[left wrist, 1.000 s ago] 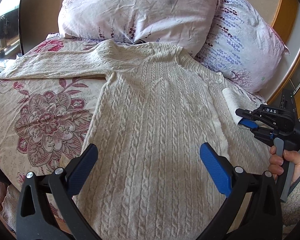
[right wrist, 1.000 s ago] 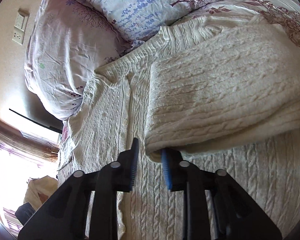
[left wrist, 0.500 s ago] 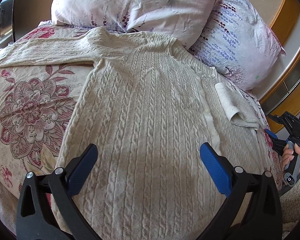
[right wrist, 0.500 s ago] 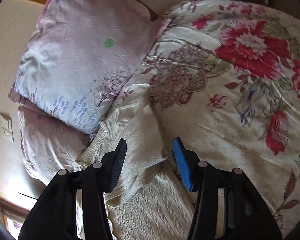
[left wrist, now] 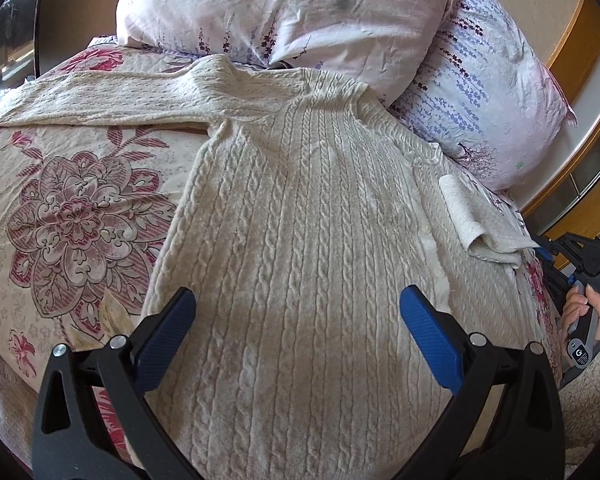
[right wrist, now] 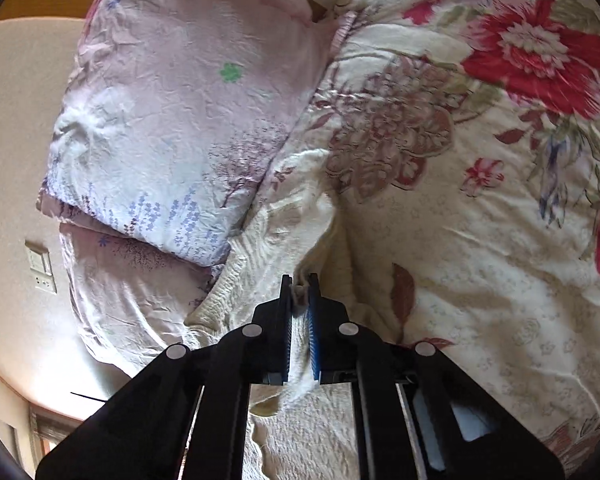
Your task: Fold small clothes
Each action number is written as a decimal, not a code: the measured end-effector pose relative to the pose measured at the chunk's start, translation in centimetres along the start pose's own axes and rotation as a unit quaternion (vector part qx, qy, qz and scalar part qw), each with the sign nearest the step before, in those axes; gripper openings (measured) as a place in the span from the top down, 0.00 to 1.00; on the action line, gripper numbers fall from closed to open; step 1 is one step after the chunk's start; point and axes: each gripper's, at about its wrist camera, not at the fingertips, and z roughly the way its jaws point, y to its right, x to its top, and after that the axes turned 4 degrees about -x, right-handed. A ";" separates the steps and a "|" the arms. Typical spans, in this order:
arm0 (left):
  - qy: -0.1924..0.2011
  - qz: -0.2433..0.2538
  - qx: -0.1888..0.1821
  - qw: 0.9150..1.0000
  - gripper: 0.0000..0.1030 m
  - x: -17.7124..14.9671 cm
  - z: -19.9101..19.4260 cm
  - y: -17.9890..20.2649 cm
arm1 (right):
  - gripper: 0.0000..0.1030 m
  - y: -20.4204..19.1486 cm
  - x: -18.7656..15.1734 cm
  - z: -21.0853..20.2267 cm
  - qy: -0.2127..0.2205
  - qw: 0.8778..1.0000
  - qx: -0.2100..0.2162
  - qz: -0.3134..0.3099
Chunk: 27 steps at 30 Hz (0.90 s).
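A cream cable-knit sweater [left wrist: 300,240] lies flat on the floral bedspread [left wrist: 72,220], neck toward the pillows. Its left sleeve [left wrist: 100,96] stretches out to the left. Its right sleeve [left wrist: 472,228] lies bunched at the sweater's right edge. My left gripper [left wrist: 296,320] is open and empty above the sweater's lower body. My right gripper [right wrist: 300,288] is shut on the end of the right sleeve [right wrist: 284,236]. It also shows in the left wrist view [left wrist: 572,256], at the far right, held by a hand.
Two pink floral pillows [left wrist: 300,12] [left wrist: 488,100] lie at the head of the bed, against the sweater's neck. A wooden frame [left wrist: 580,40] runs along the right. A wall switch [right wrist: 40,268] shows in the right wrist view. The bedspread [right wrist: 500,200] extends right of the sleeve.
My right gripper was shut on the sleeve over the sweater body, opened as it moved off to the right side of the bed, and has now shut on the sleeve's end. The left gripper shifted slightly.
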 end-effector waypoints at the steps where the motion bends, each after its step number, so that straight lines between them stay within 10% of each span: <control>1: 0.002 0.000 0.001 1.000 0.02 0.1 -0.1 -0.1 | 0.92 -1.3 0.0 0.0 0.002 1.000 0.009 -0.015; 13: 0.017 -0.027 0.010 0.999 0.02 1.0 -1.3 -3.2 | 0.93 -17.4 -6.6 6.4 -0.066 0.976 0.111 -0.177; 27: 0.034 -0.061 0.046 0.996 0.02 0.8 -3.9 -7.2 | 0.93 -21.6 -20.4 17.7 -0.205 0.936 0.054 -0.281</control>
